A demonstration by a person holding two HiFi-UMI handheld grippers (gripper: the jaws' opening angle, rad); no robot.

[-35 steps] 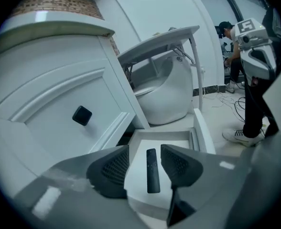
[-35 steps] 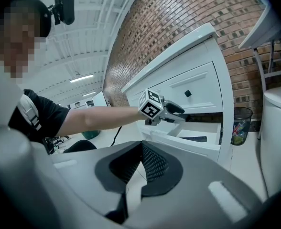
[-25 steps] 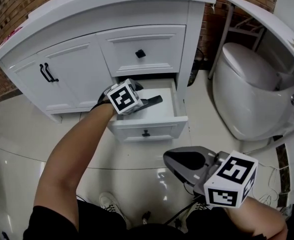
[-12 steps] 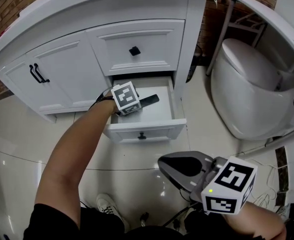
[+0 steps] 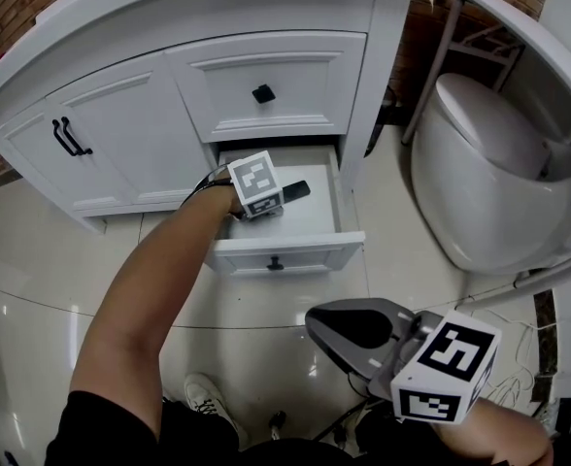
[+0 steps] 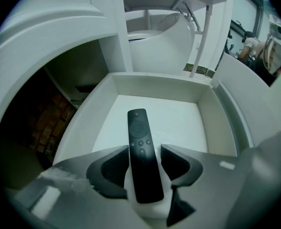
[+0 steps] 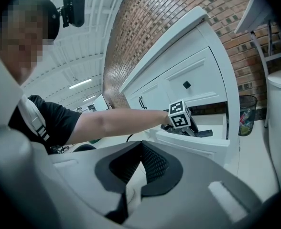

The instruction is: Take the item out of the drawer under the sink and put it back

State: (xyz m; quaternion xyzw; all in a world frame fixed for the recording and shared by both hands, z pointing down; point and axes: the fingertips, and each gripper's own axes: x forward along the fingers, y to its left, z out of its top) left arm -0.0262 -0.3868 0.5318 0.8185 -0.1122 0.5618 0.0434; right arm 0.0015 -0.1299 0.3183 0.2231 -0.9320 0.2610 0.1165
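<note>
The left gripper (image 6: 144, 150) was inside the open drawer (image 5: 284, 256) of the sink cabinet (image 5: 120, 134), its two jaws pressed on both sides of a black remote (image 6: 139, 128). In the head view the remote pointed to approx. 3 o'clock from the gripper. In the left gripper view it pointed to 12 o'clock, over the white drawer floor; I could not tell if it touched the floor. The right gripper (image 7: 139, 156) hung low at 5 o'clock in the head view, w/ jaws pressed together and nothing between them.

I judged the step to be either the take-out or the put-back; one moment did not decide it. For take-out, the next move called for a straight lift over the front wall w/ firm grip. For put-back, it called for lowering the remote flat, then spreading the jaws.
</note>
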